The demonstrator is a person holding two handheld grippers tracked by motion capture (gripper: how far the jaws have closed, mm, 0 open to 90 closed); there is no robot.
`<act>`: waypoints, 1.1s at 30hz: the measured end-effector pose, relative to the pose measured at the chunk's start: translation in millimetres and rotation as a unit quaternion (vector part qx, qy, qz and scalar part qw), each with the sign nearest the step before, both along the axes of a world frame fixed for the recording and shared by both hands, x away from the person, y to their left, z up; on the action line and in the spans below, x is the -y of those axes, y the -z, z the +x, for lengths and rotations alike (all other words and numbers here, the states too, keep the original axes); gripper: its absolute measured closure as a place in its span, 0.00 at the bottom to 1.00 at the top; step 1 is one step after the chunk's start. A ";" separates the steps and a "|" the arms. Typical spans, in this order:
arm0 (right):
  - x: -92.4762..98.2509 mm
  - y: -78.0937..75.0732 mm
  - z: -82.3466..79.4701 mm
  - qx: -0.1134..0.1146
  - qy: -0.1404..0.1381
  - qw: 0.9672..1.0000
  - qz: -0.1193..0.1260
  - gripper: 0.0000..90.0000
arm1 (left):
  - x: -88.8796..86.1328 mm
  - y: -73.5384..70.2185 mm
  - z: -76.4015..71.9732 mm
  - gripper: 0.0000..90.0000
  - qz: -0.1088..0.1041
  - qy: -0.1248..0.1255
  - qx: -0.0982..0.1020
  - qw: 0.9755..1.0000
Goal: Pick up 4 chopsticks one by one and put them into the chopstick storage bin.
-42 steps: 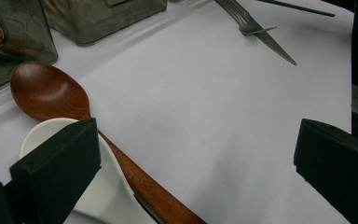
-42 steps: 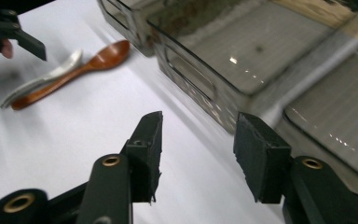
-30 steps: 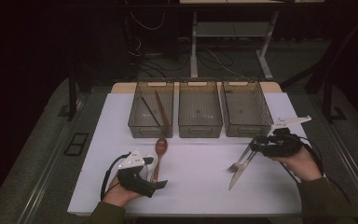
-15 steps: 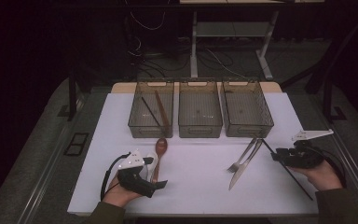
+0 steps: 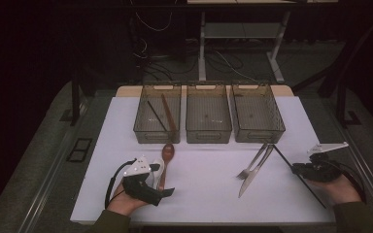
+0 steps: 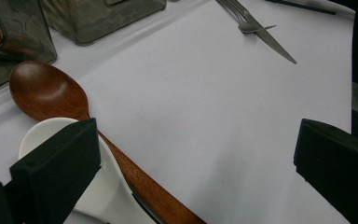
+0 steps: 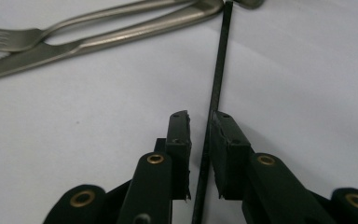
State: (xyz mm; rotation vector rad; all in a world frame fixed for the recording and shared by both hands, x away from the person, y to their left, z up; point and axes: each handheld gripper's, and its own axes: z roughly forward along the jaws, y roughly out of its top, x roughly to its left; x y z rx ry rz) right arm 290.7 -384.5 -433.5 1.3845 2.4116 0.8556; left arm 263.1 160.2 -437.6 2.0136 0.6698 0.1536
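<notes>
While our right gripper [image 7: 199, 128] has just been closing around the black chopstick [image 7: 217, 70] at the table's near right, not yet pinching, it could roll away. Our left gripper [image 6: 191, 154] idles open.

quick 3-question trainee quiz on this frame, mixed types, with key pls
1. True or false: the black chopstick lies between the right gripper fingers.
2. Which bin holds utensils? A left bin B middle bin C right bin
3. Fill in: the wooden spoon lies against a white ____ by the left gripper.

Key: 1 true; 2 A; 3 spoon.
</notes>
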 end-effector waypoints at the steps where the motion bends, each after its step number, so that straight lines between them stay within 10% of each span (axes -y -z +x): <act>1: -0.2 0.8 0.2 0.000 0.002 1.000 -0.004 0.87 | 0.1 0.1 0.0 0.00 0.000 0.000 0.000 1.000; 33: 19.7 3.8 1.2 -0.013 0.021 1.000 0.013 0.95 | 0.1 0.1 -0.3 0.00 0.001 0.000 0.000 1.000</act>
